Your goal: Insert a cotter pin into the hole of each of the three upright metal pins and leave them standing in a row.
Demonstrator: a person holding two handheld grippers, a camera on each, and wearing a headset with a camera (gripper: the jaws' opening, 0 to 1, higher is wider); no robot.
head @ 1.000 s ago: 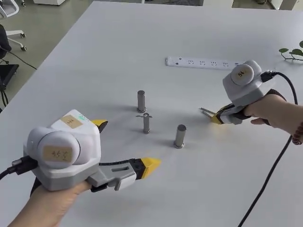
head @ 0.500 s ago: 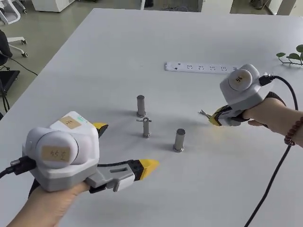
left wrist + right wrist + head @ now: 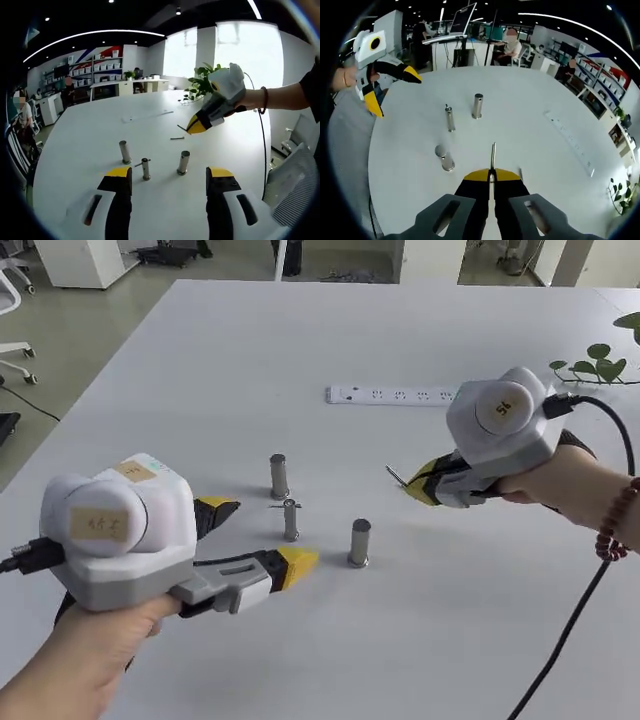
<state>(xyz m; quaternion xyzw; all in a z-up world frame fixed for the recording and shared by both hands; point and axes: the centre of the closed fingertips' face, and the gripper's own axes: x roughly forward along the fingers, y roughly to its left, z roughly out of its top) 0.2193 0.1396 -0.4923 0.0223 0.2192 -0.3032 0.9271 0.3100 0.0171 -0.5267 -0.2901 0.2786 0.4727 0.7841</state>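
Observation:
Three upright metal pins stand in a slanted row: far pin (image 3: 279,476), middle pin (image 3: 291,520), near pin (image 3: 359,542). A cotter pin sticks sideways through the middle pin (image 3: 145,169). My right gripper (image 3: 415,488) hovers above the table to the right of the row, shut on a thin cotter pin (image 3: 493,154) that juts forward from its tips (image 3: 396,477). My left gripper (image 3: 258,533) is open at the near left, its jaws wide apart with nothing between them (image 3: 170,172). A loose cotter pin (image 3: 177,138) lies on the table beyond the row.
A white power strip (image 3: 390,395) lies on the far side of the table. A green plant (image 3: 600,360) sits at the far right edge. The right gripper's black cable (image 3: 590,590) hangs over the table's right side. Office desks and people are in the background.
My right gripper has risen off the table with the cotter pin and come left, closer to the row of pins. The left gripper has stayed open and about where it was.

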